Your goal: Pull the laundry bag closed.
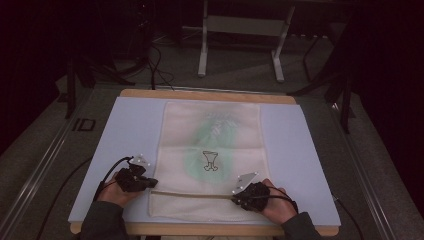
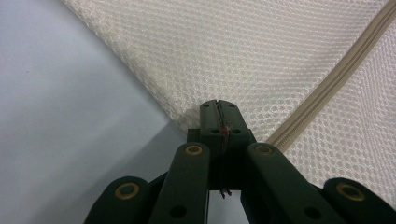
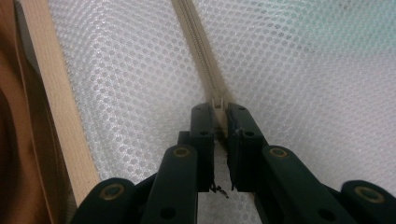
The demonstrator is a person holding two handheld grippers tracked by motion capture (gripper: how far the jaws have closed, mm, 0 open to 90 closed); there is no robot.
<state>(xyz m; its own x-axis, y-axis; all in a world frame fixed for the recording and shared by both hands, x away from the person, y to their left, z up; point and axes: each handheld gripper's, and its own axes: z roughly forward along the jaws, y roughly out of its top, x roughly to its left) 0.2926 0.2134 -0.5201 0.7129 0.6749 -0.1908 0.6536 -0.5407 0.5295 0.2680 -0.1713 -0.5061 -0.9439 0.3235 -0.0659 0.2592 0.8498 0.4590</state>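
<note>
I've got a cream mesh laundry bag [image 1: 212, 150] lying flat mid-mat on the pale blue mat [image 1: 130, 130], w/ something green showing through it and its zipper [image 1: 192, 194] running left-right across the near end. My left gripper [image 1: 150, 182] is clamped shut on the bag's near-left edge by the zip's end, jaws fully together on the fabric [image 2: 217, 109]; right gripper [image 1: 239, 196] is pinched on the zipper pull [image 3: 216, 101] at the near-right. Looks like the unzip/zip step just set up: next I'd draw the pull left along the track w/ the left grip anchoring, keeping it level so mesh doesn't bunch.
</note>
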